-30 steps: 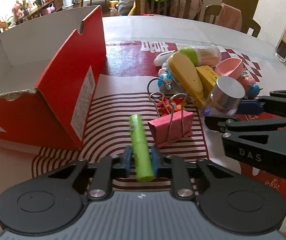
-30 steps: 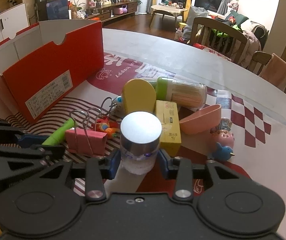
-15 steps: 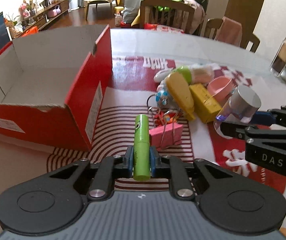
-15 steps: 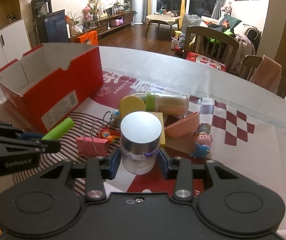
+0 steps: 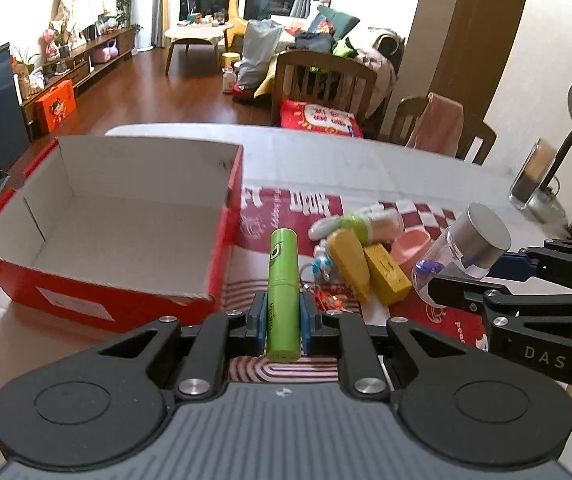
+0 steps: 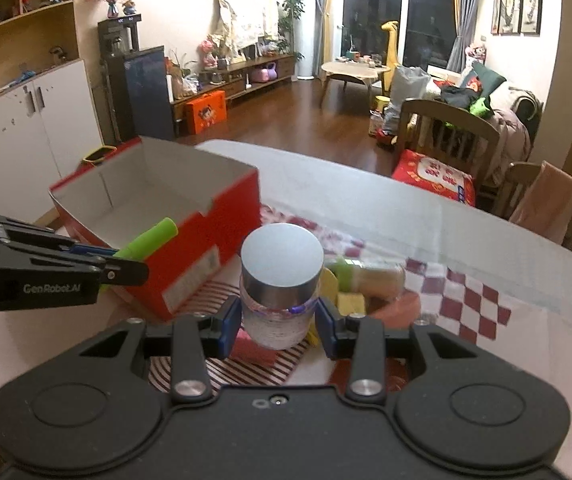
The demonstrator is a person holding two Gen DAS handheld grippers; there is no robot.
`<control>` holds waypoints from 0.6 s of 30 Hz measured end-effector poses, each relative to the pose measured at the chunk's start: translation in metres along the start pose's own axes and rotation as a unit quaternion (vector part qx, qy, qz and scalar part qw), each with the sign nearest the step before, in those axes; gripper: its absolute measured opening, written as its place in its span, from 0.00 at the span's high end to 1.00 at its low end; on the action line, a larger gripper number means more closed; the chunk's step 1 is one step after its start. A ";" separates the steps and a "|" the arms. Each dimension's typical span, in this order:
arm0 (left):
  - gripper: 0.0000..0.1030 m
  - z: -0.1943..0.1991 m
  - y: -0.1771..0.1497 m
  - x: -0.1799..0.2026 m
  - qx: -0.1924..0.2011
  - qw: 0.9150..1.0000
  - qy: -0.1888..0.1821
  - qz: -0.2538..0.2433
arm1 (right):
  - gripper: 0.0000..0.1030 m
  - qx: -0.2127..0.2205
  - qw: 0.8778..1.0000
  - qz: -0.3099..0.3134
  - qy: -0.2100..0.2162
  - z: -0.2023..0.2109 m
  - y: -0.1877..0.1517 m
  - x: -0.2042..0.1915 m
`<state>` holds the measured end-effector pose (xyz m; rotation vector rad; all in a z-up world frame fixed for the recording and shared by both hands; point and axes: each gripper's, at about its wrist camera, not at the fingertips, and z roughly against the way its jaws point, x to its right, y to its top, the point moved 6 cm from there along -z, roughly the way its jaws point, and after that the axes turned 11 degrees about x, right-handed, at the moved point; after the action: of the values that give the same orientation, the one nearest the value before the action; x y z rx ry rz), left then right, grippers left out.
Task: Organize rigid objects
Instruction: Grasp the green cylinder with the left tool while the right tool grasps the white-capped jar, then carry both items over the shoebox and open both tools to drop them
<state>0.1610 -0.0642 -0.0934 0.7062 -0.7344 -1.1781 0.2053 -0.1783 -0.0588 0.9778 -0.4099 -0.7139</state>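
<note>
Aloft, the left gripper (image 5: pixel 282 320) clamps a lime-green tube (image 5: pixel 283 292); the right gripper (image 6: pixel 279 320) clamps a silver-capped clear jar (image 6: pixel 279 284).

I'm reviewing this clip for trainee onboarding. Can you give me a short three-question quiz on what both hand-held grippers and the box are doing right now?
1. True or false: the left hand-held gripper is shut on the green tube.
2. What does the right hand-held gripper hold? A) a yellow box B) a pink binder clip C) a clear jar with a silver lid
3. Fill in: the inside of the red box looks ____.

Key:
1. True; the blue pads clamp it on both sides.
2. C; the silver-lidded jar sits between its pads, lifted off the table.
3. Empty; only its bare white floor shows.
</note>
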 end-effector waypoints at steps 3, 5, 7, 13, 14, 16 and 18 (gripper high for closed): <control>0.84 0.006 0.011 -0.019 0.006 1.000 -0.007 0.000 | 0.62 0.003 1.000 0.011 0.003 -0.006 0.015 -0.019; 0.84 0.009 0.017 -0.033 0.011 1.000 -0.012 0.001 | 0.62 0.001 1.000 0.011 0.006 -0.012 0.024 -0.034; 0.84 0.011 0.024 -0.049 0.015 1.000 -0.014 0.000 | 0.62 0.001 1.000 0.013 0.008 -0.020 0.033 -0.049; 0.84 0.008 0.042 -0.103 0.016 1.000 -0.014 -0.016 | 0.62 -0.005 1.000 0.005 0.005 -0.057 0.051 -0.089; 0.84 0.006 0.044 -0.111 0.013 1.000 -0.016 -0.016 | 0.62 -0.008 1.000 0.000 0.004 -0.064 0.052 -0.094; 0.84 0.001 0.048 -0.129 0.009 1.000 -0.014 -0.023 | 0.62 -0.015 1.000 -0.009 -0.002 -0.079 0.054 -0.102; 0.84 -0.007 0.051 -0.149 0.005 1.000 -0.010 -0.026 | 0.62 -0.023 1.000 -0.013 -0.006 -0.092 0.055 -0.111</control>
<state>0.1623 0.0923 -0.0767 0.7263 -0.7430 -1.2315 0.2033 -0.0235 -0.0587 0.9368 -0.3897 -0.7490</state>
